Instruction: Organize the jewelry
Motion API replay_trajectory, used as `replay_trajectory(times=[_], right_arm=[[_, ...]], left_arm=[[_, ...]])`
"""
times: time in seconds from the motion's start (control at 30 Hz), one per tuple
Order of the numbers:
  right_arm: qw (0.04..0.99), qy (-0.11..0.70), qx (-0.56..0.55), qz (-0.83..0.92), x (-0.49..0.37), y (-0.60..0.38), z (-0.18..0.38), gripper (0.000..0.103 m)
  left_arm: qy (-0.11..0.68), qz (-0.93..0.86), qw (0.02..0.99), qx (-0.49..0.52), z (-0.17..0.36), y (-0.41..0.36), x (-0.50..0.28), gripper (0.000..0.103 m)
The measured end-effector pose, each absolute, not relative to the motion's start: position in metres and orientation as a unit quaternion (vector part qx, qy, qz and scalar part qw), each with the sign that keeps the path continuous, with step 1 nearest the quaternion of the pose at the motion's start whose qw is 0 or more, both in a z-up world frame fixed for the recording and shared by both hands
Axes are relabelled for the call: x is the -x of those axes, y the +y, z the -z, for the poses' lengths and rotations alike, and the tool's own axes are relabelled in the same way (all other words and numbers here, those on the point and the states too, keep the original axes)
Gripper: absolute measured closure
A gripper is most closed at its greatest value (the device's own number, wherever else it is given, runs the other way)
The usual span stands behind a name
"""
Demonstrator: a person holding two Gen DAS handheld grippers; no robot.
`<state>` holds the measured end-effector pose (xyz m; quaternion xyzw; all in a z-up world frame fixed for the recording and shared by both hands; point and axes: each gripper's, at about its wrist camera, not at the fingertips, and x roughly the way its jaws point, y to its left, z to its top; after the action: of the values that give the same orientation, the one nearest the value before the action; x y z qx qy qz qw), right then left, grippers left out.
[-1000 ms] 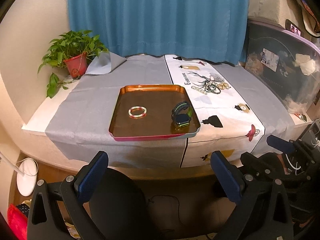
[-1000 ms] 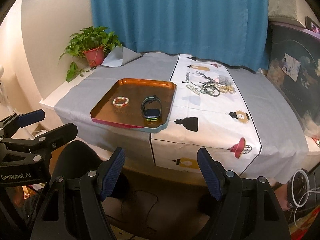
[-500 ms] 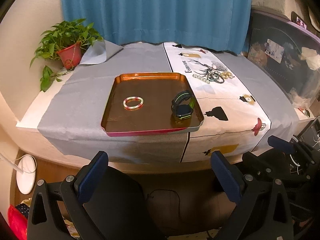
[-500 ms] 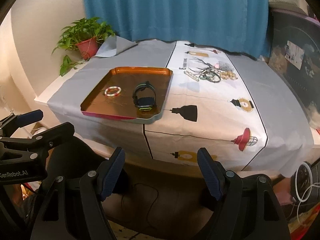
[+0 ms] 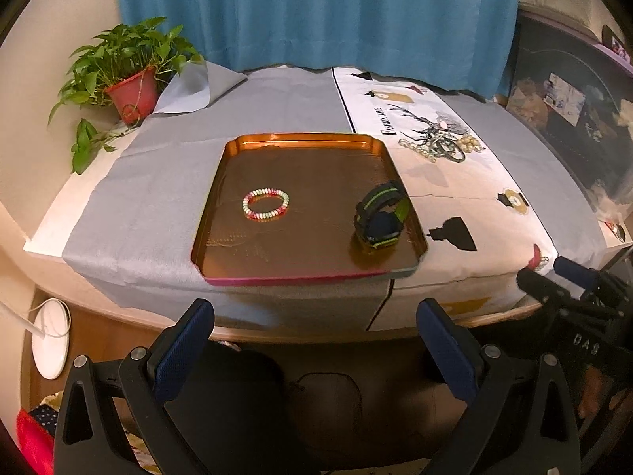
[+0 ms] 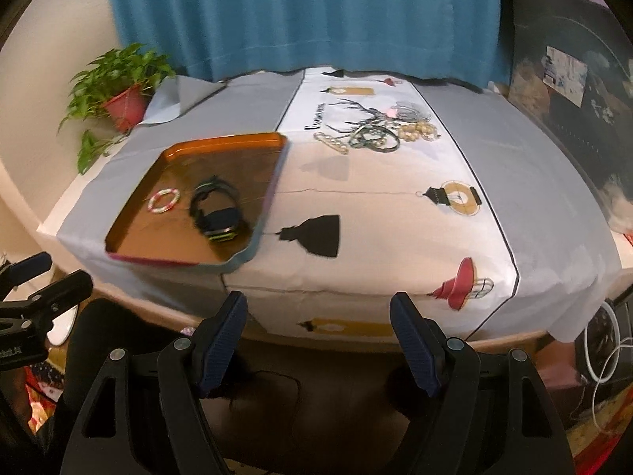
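Observation:
An orange tray point(image 5: 304, 143) point(image 6: 221, 146) lies on the grey cloth. In it are a beaded bracelet point(image 5: 266, 204) point(image 6: 163, 200) and a black-and-green watch point(image 5: 380, 215) point(image 6: 217, 213). A pile of pearl strands and bangles point(image 5: 441, 147) point(image 6: 376, 137) lies on the white printed runner point(image 6: 379, 198) at the back. My left gripper point(image 5: 316, 340) is open and empty, below the table's front edge before the tray. My right gripper point(image 6: 318, 328) is open and empty, before the runner's front edge.
A potted plant point(image 5: 128, 75) point(image 6: 118, 91) stands at the back left. A blue curtain point(image 5: 308, 12) hangs behind the table. A dark storage box point(image 5: 573, 111) stands at the right. A black chair point(image 5: 237, 403) is under the grippers.
Both grippers have moved forward and up toward the table; the right one has swung right toward the runner. Both stay open and empty. Nothing on the table has moved.

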<state>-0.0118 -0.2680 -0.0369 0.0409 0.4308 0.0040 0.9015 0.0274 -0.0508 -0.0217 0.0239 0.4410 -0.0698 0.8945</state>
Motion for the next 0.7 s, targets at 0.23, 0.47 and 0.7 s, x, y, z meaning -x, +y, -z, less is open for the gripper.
replay_trajectory(times=[0.23,0.47,0.7], right_arm=[[0.905,0.420,-0.047,0.041,-0.045,-0.309,0.049,0.028],[0.890,0.448,-0.055,0.056,-0.137,-0.352,0.082,0.028],[0.878,0.471,-0.045,0.067,-0.201,-0.363,0.114,0.028]], left_arm=[[0.446,0.058,0.893,-0.019,0.025,-0.045,-0.056,0.002],[0.451,0.045,0.891,-0.016,0.030,-0.040,-0.083,0.002],[0.464,0.035,0.885,-0.018,0.039,-0.037,-0.103,0.002]])
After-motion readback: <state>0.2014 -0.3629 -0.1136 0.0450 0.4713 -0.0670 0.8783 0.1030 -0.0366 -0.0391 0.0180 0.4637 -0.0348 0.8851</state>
